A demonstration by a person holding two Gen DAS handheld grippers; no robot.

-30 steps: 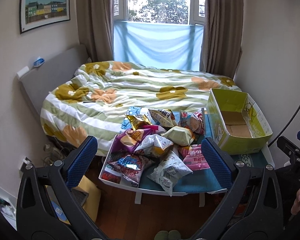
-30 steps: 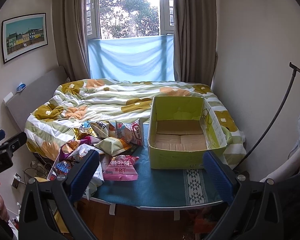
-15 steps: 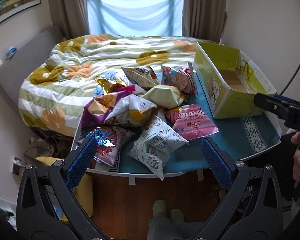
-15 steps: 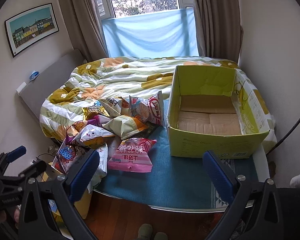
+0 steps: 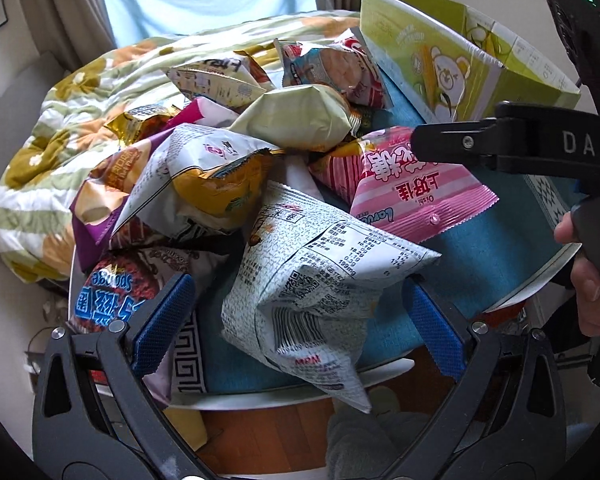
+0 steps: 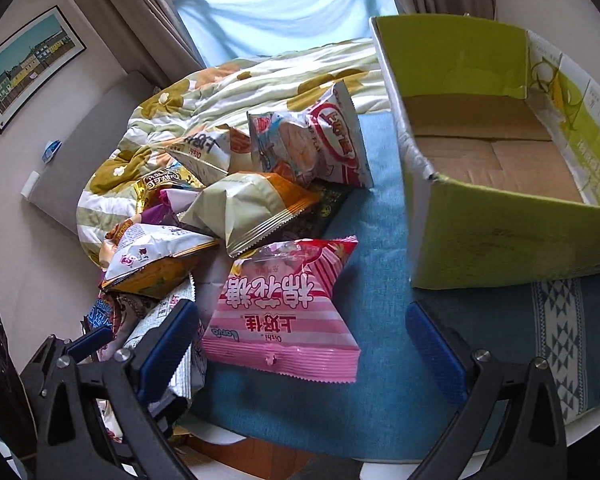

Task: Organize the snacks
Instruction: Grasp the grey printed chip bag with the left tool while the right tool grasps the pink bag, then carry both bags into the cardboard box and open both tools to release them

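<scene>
The left gripper [image 5: 298,320] stands wide open, its blue pads flanking a white speckled snack bag [image 5: 316,284] at the near table edge. The right gripper [image 6: 300,348] is spread wide too, over a pink striped snack bag [image 6: 284,320] on the teal tablecloth [image 6: 380,384]. Behind lies the snack pile [image 6: 236,200]; to the right stands the green cardboard box [image 6: 500,236], holding nothing.

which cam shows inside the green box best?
Right wrist: it looks down into the green box, showing bare cardboard floor flaps and no snacks. Left wrist catches only its outer printed wall and top rim; the interior is hidden.
</scene>
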